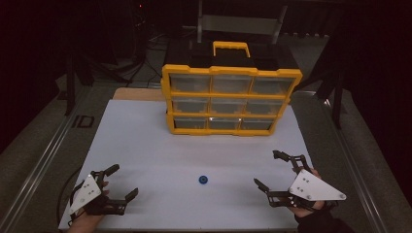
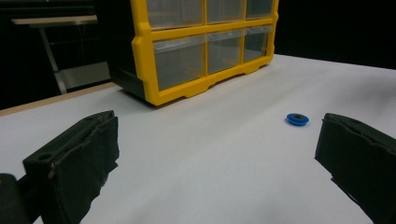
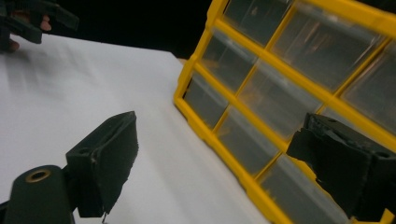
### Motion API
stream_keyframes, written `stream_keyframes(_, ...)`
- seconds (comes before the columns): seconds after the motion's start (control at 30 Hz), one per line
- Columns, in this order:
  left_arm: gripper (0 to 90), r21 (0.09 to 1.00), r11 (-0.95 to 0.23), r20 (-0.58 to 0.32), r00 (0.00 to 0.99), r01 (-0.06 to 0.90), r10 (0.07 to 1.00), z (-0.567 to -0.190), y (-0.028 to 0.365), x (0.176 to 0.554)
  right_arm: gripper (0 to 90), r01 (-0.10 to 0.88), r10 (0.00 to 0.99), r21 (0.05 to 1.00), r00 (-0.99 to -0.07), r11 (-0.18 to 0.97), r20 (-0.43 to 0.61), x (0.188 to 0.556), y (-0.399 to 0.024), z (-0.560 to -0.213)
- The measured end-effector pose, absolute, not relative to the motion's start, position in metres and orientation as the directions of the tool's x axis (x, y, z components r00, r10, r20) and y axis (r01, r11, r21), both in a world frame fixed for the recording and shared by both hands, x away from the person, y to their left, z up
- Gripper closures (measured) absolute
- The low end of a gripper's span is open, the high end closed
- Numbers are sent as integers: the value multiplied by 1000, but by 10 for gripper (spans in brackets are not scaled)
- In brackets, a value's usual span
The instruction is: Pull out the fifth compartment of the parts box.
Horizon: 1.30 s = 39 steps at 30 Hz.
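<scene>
From the high view, a small blue ring sits by itself on the white counter, roughly midway between the two claws and toward the near edge. The left claw is at the lower left, jaws spread wide with nothing in them, well apart from the ring. The right claw is at the lower right, also spread wide and empty, and the ring lies off to its left with bare counter between. Farther back stands a yellow drawer organizer with clear drawers in three rows and a yellow handle on top.

In the left gripper view, the left claw is gaping, both black jaws far apart. The blue ring lies flat on the counter ahead, just inside the right-hand jaw but farther out than the tips, not touching anything. The organizer is beyond it.

In the right gripper view, the right claw is wide open too, aimed at the organizer, whose yellow frame and clear drawers loom close. The left claw shows far off at the top left.
</scene>
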<state>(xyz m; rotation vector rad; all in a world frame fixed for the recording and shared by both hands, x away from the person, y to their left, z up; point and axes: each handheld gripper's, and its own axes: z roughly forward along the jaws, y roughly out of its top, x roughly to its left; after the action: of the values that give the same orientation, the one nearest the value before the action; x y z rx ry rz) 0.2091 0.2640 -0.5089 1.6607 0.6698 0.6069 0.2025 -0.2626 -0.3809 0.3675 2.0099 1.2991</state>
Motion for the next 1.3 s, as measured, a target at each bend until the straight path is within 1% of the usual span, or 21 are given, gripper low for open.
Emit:
stream_keyframes(0.07,0,983,-152,36,700,104,713,-509,264,209,99,-143,570,874,-708,463,-418,205,-260,-376)
stream_keyframes(0.27,0,984,-146,34,695,102,718,-508,264,209,93,-172,556,859,-697,483,-452,214,-253,-363)
stream_keyframes(0.57,0,984,-146,33,698,103,716,-509,264,209,93,-196,539,841,-689,504,-484,233,-245,-346)
stream_keyframes(0.97,0,984,-146,35,696,101,717,-508,264,209,97,-257,505,796,-657,548,-560,254,-233,-325)
stream_keyframes(1.3,0,984,-143,31,696,103,717,-508,264,209,98,-269,475,775,-662,571,-580,274,-223,-312)
